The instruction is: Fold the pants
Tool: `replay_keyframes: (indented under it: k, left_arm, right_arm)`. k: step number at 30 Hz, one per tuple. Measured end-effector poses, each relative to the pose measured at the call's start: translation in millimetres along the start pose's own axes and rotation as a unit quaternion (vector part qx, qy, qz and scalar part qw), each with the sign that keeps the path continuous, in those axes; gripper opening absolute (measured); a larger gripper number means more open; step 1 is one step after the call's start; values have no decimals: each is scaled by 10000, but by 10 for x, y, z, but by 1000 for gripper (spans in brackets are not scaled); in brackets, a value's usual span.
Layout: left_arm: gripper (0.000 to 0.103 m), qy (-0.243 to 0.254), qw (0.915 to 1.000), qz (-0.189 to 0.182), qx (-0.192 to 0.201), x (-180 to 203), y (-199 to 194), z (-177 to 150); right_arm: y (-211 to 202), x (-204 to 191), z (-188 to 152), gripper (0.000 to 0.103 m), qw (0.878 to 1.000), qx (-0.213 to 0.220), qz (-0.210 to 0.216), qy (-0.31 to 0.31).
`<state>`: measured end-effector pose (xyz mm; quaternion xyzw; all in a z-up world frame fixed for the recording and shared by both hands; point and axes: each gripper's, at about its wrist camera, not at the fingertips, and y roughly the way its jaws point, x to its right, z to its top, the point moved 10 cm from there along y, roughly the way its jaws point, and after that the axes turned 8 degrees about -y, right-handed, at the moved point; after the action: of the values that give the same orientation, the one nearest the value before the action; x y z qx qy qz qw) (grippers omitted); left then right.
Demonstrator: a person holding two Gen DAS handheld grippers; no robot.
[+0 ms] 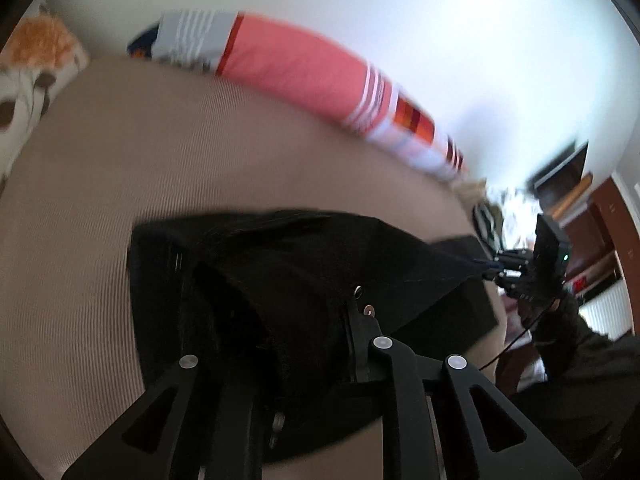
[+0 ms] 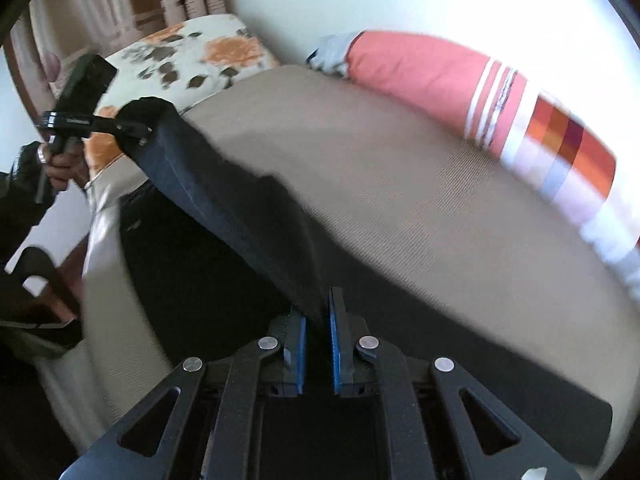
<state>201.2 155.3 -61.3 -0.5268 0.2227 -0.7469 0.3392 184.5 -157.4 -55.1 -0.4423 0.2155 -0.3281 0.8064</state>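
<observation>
The black pants (image 2: 224,200) hang stretched above the beige bed (image 2: 400,200), lower part lying on it. The right gripper (image 2: 316,344) pinches 1 edge; the left gripper (image 2: 132,130) clamps the other, near the floral pillow (image 2: 192,56).

Soft daylight fills both views; the white wall (image 1: 440,40) glares at upper right; motion blur smears the striped pillow (image 2: 500,100) and room edges; fisheye bending curves the bed (image 1: 100,160); the black pants (image 2: 208,184) lose detail in shadow.
</observation>
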Motion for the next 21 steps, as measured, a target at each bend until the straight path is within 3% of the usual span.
replay_keyframes:
  k: [3, 9, 12, 16, 19, 21]
  left_arm:
    - [21, -6, 9991, 178, -374, -172, 91, -323]
    - [32, 372, 9915, 881, -882, -406, 171, -743]
    - [35, 589, 9875, 1145, -905, -382, 89, -819]
    - [60, 686, 9797, 1671, -873, -477, -129, -849]
    - [61, 406, 9780, 1899, -763, -479, -334, -792]
    - [61, 215, 9818, 1820, -492, -383, -502, -668]
  right_arm:
    - [182, -294, -319, 8, 9992, -295, 277, 48]
    - [615, -519, -790, 8, 9956, -877, 320, 42]
    - [701, -499, -814, 8, 9953, -898, 322, 140]
    - [709, -452, -806, 8, 9952, -848, 387, 292]
    - [701, -464, -812, 10, 9959, -825, 301, 231]
    - [669, -503, -839, 10, 9963, -795, 259, 184]
